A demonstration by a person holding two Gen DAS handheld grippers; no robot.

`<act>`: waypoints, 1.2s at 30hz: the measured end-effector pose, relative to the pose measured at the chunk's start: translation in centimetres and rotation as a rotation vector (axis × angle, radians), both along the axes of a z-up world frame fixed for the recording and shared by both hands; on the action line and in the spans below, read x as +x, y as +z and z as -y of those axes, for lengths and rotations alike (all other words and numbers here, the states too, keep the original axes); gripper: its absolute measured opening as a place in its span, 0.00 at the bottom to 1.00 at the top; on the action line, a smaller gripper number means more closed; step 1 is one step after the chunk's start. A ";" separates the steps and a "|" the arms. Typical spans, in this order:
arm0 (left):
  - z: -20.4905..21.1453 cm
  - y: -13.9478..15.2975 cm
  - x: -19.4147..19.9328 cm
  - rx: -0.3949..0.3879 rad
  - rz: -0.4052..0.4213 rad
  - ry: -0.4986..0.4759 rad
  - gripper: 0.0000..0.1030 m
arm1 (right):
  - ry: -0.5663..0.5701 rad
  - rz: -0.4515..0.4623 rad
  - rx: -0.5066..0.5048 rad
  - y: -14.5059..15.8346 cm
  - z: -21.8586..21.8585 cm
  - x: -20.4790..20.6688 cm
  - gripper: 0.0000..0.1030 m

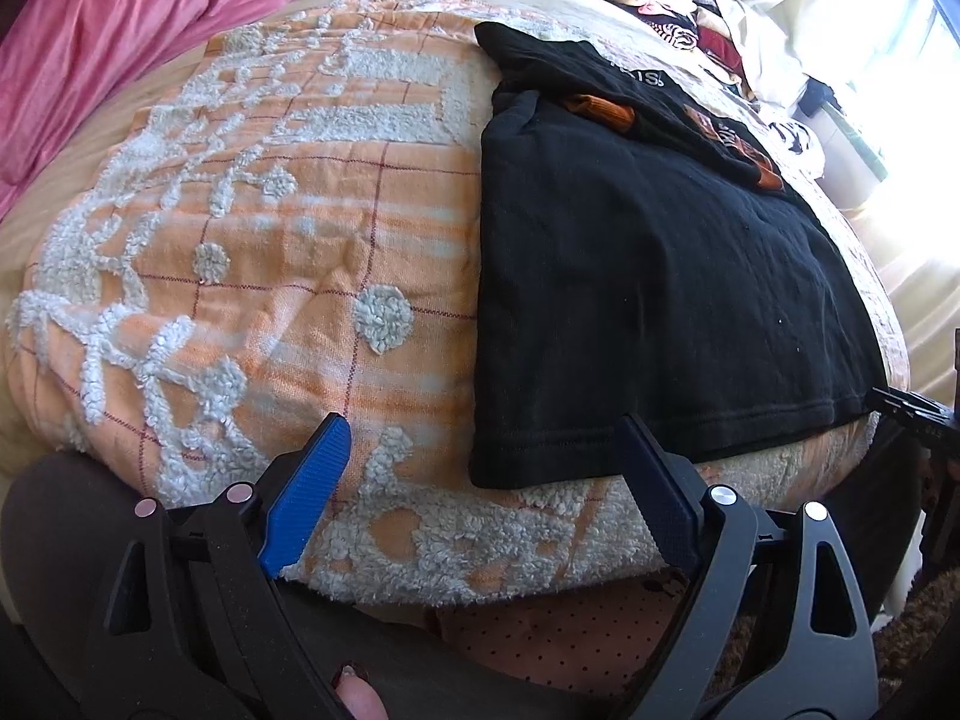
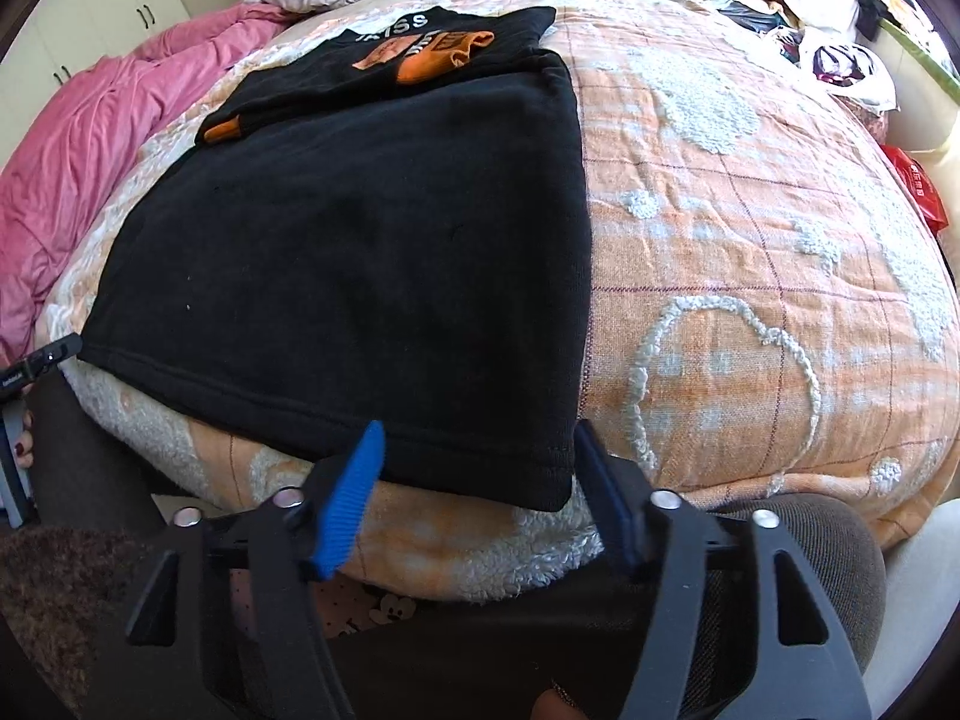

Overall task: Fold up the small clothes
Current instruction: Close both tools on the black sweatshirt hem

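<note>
A black shirt (image 1: 648,276) with orange cuffs and an orange print lies flat on the orange and white blanket (image 1: 270,228), both sides folded in over its middle. My left gripper (image 1: 483,429) is open at the shirt's near left hem corner, holding nothing. In the right wrist view the same shirt (image 2: 360,252) lies ahead. My right gripper (image 2: 480,435) is open around its near right hem corner, jaws apart, not clamped. The tip of the other gripper (image 2: 42,360) shows at the left edge.
A pink duvet (image 1: 102,36) lies bunched at the far left. A pile of mixed clothes (image 1: 690,6) sits at the far right of the bed. A red packet (image 2: 918,186) lies at the right bed edge. The blanket's front edge (image 2: 480,564) is just below the grippers.
</note>
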State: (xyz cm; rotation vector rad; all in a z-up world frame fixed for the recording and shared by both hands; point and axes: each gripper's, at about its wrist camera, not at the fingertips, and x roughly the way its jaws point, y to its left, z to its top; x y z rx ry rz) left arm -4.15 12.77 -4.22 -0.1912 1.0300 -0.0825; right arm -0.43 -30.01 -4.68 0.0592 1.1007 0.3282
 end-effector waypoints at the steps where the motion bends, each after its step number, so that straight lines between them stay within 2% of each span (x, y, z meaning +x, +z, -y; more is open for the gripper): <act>1: -0.1 0.0 0.0 -0.002 -0.002 0.003 0.80 | 0.004 0.008 0.006 0.2 0.0 0.0 0.37; 3: -0.3 -0.1 0.0 -0.012 -0.006 0.010 0.80 | 0.018 0.051 0.008 0.8 -0.1 -0.2 0.09; 9: -0.3 -0.3 -0.1 -0.039 -0.026 0.019 0.79 | 0.013 0.173 0.117 3.2 0.6 -1.0 0.09; 12: 0.0 -0.1 0.1 -0.084 -0.026 0.001 0.67 | -0.003 0.211 0.127 4.1 1.0 -1.1 0.09; 14: 0.3 -0.5 0.4 -0.121 -0.038 -0.018 0.66 | -0.013 0.230 0.139 4.6 1.3 -1.1 0.09; 17: 0.5 -1.3 0.8 -0.136 -0.064 -0.010 0.62 | -0.026 0.239 0.154 4.7 1.8 -0.9 0.09; 19: 0.4 -1.3 1.0 -0.146 -0.065 0.002 0.54 | -0.031 0.240 0.153 4.7 1.9 -1.0 0.09; 21: 0.3 -1.2 1.3 -0.161 -0.064 0.014 0.37 | -0.038 0.239 0.161 4.7 2.1 -1.0 0.09; 25: 0.0 -1.0 1.5 -0.189 -0.070 0.027 0.30 | -0.045 0.251 0.177 4.8 2.4 -1.2 0.09; 29: 0.1 -0.9 1.4 -0.186 -0.073 0.037 0.18 | -0.040 0.235 0.172 4.4 2.5 -1.1 0.09; 33: -0.6 -0.6 1.3 -0.227 -0.061 0.064 0.04 | -0.054 0.212 0.189 3.8 2.9 -1.2 0.09; 36: -0.7 0.2 1.2 -0.264 -0.037 0.061 0.04 | -0.065 0.214 0.206 3.6 3.1 -1.3 0.09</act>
